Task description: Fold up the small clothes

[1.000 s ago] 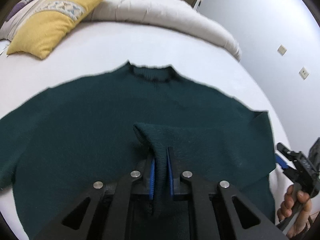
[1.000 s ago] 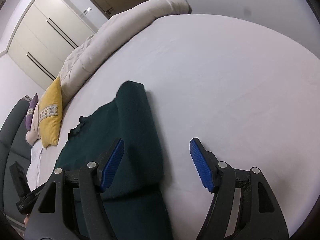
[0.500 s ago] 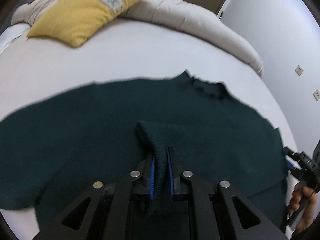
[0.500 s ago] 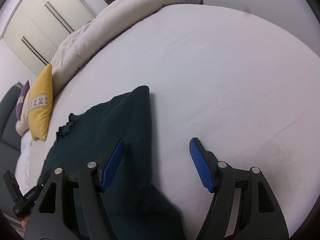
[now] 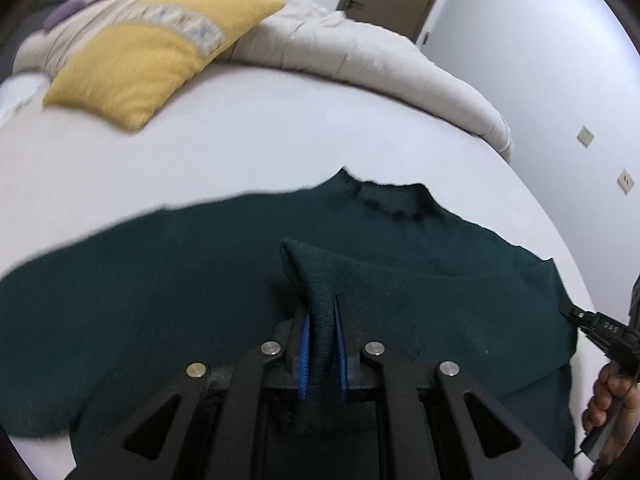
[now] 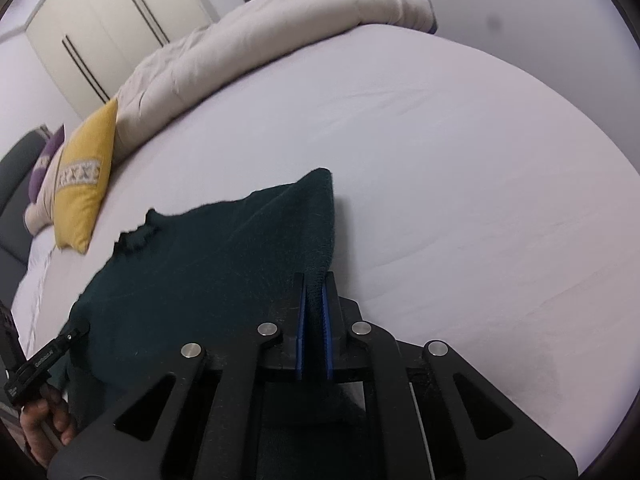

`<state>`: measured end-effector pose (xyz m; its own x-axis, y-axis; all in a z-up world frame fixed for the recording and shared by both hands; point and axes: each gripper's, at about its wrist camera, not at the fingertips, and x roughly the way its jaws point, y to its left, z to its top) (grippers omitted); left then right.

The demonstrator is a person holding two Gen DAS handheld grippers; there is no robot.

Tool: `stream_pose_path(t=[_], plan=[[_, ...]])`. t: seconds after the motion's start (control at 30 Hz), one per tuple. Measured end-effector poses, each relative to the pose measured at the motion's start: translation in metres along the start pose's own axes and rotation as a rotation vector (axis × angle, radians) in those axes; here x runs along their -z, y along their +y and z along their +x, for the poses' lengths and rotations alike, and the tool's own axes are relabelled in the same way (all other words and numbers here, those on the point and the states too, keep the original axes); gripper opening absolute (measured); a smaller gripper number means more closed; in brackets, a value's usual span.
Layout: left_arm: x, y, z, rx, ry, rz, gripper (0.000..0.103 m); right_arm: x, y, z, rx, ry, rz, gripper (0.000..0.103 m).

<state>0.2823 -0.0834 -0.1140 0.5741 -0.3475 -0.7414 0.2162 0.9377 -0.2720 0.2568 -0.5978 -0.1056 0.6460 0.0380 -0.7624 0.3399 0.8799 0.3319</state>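
Note:
A dark green knitted sweater (image 5: 180,280) lies spread on the white bed sheet (image 5: 240,140), neck pointing away. My left gripper (image 5: 320,308) is shut on a raised fold of its ribbed edge, held over the sweater's body. In the right wrist view the right gripper (image 6: 314,280) is shut on the sweater (image 6: 220,260) along its right side edge, which runs up from the blue pads. Each gripper shows in the other's view: the right gripper (image 5: 592,324) at the sweater's right side, the left gripper (image 6: 52,352) at the lower left, both held by hands.
A yellow pillow (image 5: 152,56) and a rolled beige duvet (image 5: 360,52) lie at the far end of the bed. Bare sheet (image 6: 460,160) stretches to the right of the sweater. Wardrobe doors (image 6: 100,20) stand behind, and a wall with sockets (image 5: 584,136) is on the right.
The right jaws, wide open beside the sweater's edge before, have closed on it. The left gripper has moved sideways with its fold still held, and the sweater's neck now sits further right in its view.

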Motion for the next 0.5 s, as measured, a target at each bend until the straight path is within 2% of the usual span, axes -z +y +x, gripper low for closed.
stream_pose_path(t=[0.13, 0.2, 0.5], plan=[[0.002, 0.009, 0.027, -0.011, 0.045, -0.023, 0.012, 0.012, -0.013, 0.019, 0.014, 0.029, 0.029, 0.005], [0.007, 0.016, 0.026, 0.022, 0.032, -0.04, 0.012, 0.019, -0.017, 0.024, -0.004, 0.009, 0.033, 0.005], [0.016, 0.022, 0.014, 0.035, 0.042, -0.066, 0.012, 0.018, -0.02, 0.026, -0.034, 0.022, 0.069, 0.006]])
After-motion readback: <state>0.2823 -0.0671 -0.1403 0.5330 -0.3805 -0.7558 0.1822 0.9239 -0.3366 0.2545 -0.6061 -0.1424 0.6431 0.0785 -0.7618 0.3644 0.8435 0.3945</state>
